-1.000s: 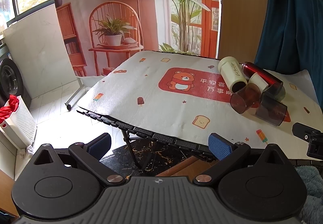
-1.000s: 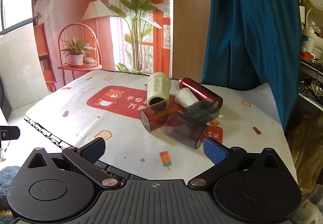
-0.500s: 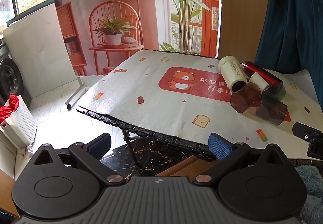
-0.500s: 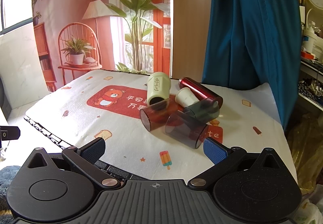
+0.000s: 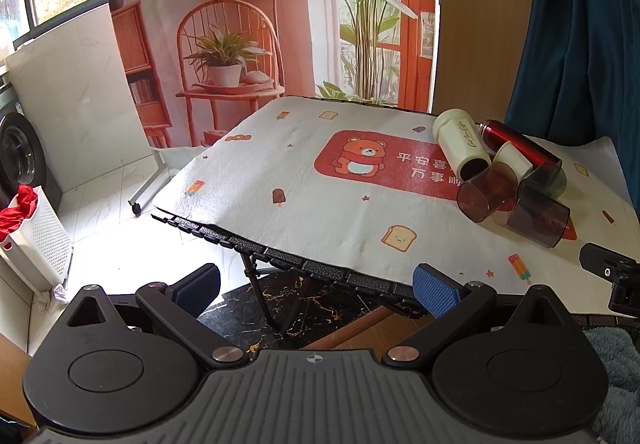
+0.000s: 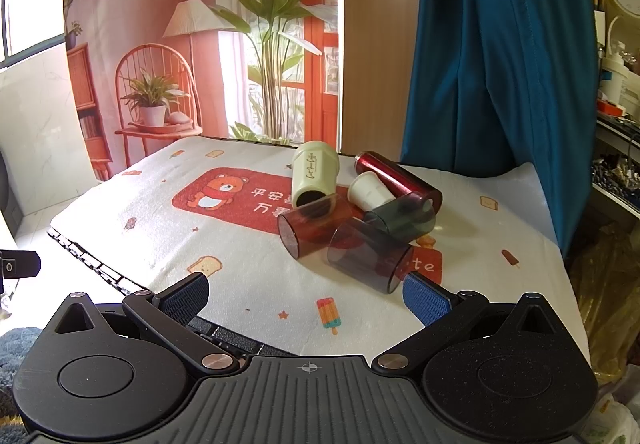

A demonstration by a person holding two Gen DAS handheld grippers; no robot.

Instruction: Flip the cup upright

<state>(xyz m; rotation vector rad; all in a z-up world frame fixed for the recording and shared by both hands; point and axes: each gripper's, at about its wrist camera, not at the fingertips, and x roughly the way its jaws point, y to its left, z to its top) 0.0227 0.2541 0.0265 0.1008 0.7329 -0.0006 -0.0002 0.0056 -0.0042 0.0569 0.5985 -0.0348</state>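
Observation:
Several cups lie on their sides in a cluster at the table's right: a cream cup [image 6: 314, 174] [image 5: 460, 146], a red see-through cup [image 6: 310, 228] [image 5: 486, 190], a grey see-through cup [image 6: 370, 258] [image 5: 538, 214], a dark green see-through cup [image 6: 404, 218], a small white cup [image 6: 368, 190] [image 5: 514, 158] and a red metal bottle [image 6: 394, 178] [image 5: 520, 146]. My right gripper [image 6: 306, 298] is open and empty, just short of the grey cup. My left gripper [image 5: 316, 286] is open and empty, before the table's front left edge.
The table wears a white printed cloth [image 6: 224, 244] with a red bear panel. A blue curtain [image 6: 492, 44] hangs behind right. A cluttered shelf [image 6: 616, 104] stands far right. A white basket [image 5: 34, 236] sits on the floor left. The right gripper's tip [image 5: 610, 272] shows in the left wrist view.

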